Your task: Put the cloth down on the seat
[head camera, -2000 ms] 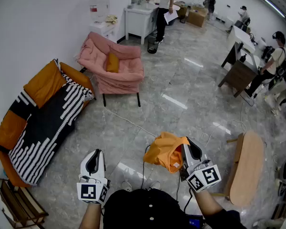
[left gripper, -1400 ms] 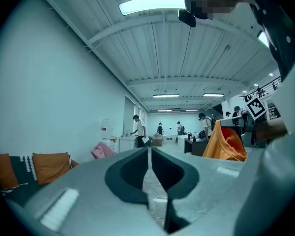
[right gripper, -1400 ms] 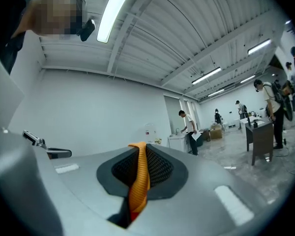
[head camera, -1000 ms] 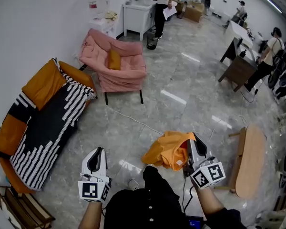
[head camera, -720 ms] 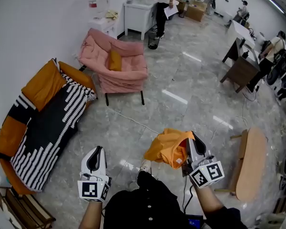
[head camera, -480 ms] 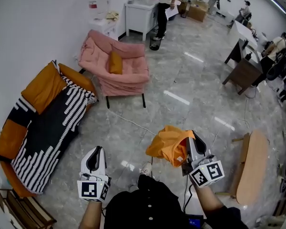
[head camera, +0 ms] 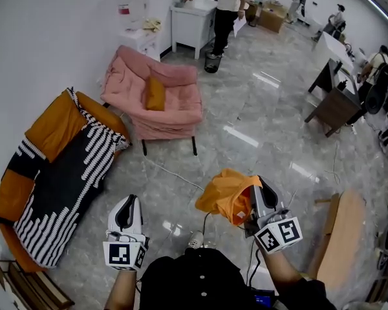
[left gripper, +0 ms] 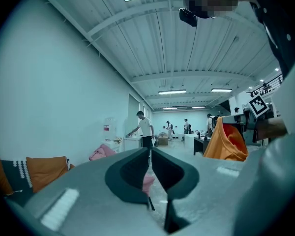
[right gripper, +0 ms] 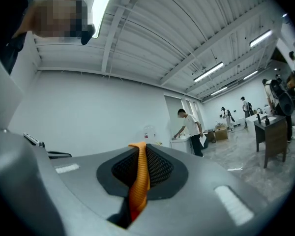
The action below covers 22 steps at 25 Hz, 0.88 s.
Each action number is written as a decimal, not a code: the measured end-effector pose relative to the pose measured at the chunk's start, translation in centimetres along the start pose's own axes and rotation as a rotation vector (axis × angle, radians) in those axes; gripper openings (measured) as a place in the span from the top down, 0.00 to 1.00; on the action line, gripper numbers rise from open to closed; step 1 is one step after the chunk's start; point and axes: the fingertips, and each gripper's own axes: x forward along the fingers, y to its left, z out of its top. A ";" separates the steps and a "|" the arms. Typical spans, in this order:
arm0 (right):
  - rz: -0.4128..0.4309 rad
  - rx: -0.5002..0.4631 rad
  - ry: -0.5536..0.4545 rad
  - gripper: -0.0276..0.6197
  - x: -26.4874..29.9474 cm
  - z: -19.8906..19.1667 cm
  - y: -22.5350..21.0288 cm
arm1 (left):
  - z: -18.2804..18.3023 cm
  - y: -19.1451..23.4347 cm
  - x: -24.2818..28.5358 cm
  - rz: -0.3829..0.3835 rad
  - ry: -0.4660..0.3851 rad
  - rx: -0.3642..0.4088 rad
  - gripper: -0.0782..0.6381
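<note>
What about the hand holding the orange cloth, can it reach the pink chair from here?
Probably not yet. The right gripper, shut on the orange cloth, is well short of the pink chair, with open floor between. Nothing blocks the way; walking closer should do it.

Floor: being left open up to the pink armchair, crossed by a cable.
Seat: being partly occupied by an orange cushion.
Sides: being hemmed by sofa and wooden table.

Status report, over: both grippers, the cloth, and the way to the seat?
Left gripper shut, empty. Right gripper shut on orange cloth, bunched, in the air. Pink armchair ahead, not reached; floor cable lies between.
</note>
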 end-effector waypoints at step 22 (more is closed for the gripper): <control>0.010 -0.006 0.018 0.90 12.1 -0.1 -4.9 | 0.3 3.8 13.0 0.006 0.015 -0.001 0.86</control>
